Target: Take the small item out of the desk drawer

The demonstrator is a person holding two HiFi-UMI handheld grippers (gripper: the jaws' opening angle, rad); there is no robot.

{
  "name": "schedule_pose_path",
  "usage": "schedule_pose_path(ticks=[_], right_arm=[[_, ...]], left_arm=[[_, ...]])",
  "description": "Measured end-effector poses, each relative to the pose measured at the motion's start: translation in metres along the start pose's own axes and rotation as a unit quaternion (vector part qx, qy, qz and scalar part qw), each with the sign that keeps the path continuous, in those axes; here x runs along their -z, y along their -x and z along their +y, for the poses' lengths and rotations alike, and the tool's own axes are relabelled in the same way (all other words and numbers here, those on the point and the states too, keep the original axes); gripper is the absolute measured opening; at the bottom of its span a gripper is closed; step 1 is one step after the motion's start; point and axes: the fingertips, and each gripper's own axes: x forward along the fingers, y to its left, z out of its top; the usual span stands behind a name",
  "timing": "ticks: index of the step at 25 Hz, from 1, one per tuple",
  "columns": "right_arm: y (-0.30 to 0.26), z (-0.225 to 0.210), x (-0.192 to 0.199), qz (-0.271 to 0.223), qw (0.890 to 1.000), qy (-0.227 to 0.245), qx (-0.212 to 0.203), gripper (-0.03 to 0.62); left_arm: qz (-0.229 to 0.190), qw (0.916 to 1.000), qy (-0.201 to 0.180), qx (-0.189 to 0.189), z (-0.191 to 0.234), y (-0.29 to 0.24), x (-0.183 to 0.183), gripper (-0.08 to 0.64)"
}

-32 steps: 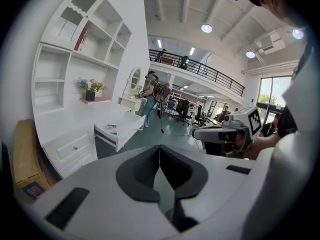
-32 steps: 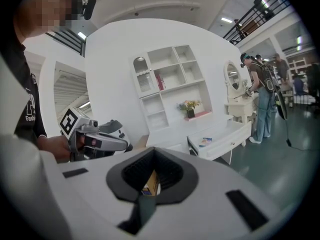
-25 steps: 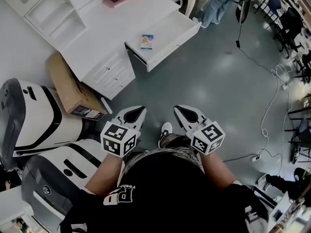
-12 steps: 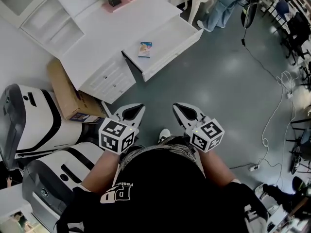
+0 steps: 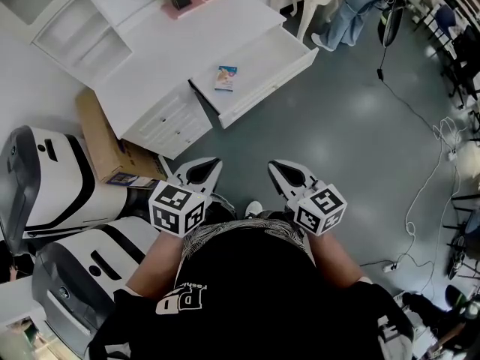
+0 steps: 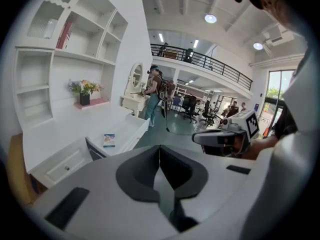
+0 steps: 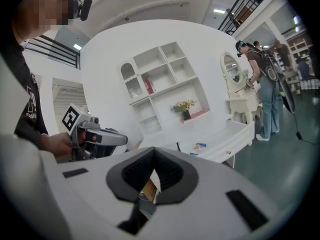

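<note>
Two grippers, the left gripper (image 5: pixel 213 163) and the right gripper (image 5: pixel 274 166), both closed and empty, have come nearer the one open drawer (image 5: pixel 271 52) holding one small packet (image 5: pixel 226 77).

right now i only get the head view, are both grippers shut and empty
observer: the left gripper has its jaws pressed together with nothing between them.
operator: and the right one
observer: the right gripper looks shut too, tips meeting, nothing held.
operator: whose legs are those at the top of my view
observer: a person standing at a white dressing table with an oval mirror, past the open drawer.
</note>
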Motion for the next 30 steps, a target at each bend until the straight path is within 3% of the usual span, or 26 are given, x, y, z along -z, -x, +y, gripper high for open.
schedule_pose_path(ticks=[10,18,30], right_arm=[[-0.018,-0.013,-0.009,0.0,1.0,0.006,-0.001,0.009],[-0.04,-0.036,-0.019,0.019,1.0,0.008,0.017,0.009],[-0.123,-0.073,-0.043,0.056,0.998,-0.002,0.016,0.009]], left_arm=[[-0.003,0.9999,0.009,-0.002,0.021,-0.015,-0.006,0.015],[-0.005,0.9996,0.018,0.024,0.041,-0.046,-0.023,0.015],[0.005,0.9993,0.031,0.019,0.123,-0.087,-0.056,0.015]])
